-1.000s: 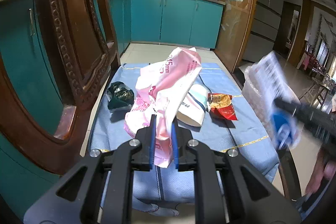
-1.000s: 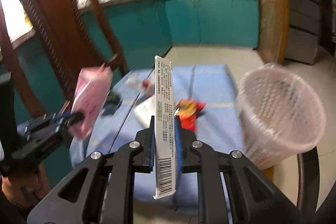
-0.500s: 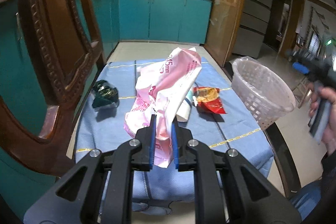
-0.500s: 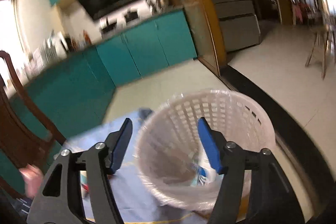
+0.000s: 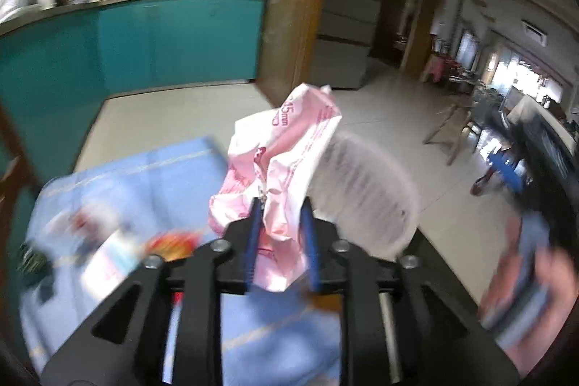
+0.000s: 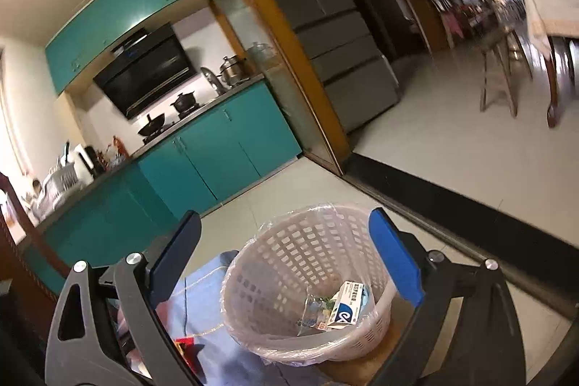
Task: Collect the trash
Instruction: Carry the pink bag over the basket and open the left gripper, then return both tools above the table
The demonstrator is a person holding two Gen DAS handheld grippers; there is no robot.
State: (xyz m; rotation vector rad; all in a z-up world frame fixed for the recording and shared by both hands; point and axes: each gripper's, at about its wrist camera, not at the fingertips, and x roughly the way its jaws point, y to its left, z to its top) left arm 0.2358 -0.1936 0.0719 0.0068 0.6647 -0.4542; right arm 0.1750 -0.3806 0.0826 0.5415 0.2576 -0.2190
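My left gripper (image 5: 280, 241) is shut on a crumpled pink plastic bag (image 5: 286, 161), held above the blue tablecloth (image 5: 144, 176) just left of the white mesh basket (image 5: 365, 190). My right gripper (image 6: 286, 263) is open and empty, its jaws wide apart above the basket (image 6: 289, 255). Inside the basket lie a white and blue carton (image 6: 347, 306) and a small wrapper (image 6: 315, 310). A red snack packet (image 5: 173, 241) and a white packet (image 5: 112, 259) lie blurred on the cloth.
The basket stands at the table's right edge, with tiled floor (image 6: 452, 161) beyond it. A dark green wrapper (image 5: 32, 259) lies at the cloth's far left. Teal cabinets (image 5: 163, 38) run along the back wall. A hand holding the other gripper (image 5: 524, 281) is at right.
My left gripper has swung right with the pink bag, close to the basket. My right gripper let the carton go into the basket a moment ago and stays open above it.
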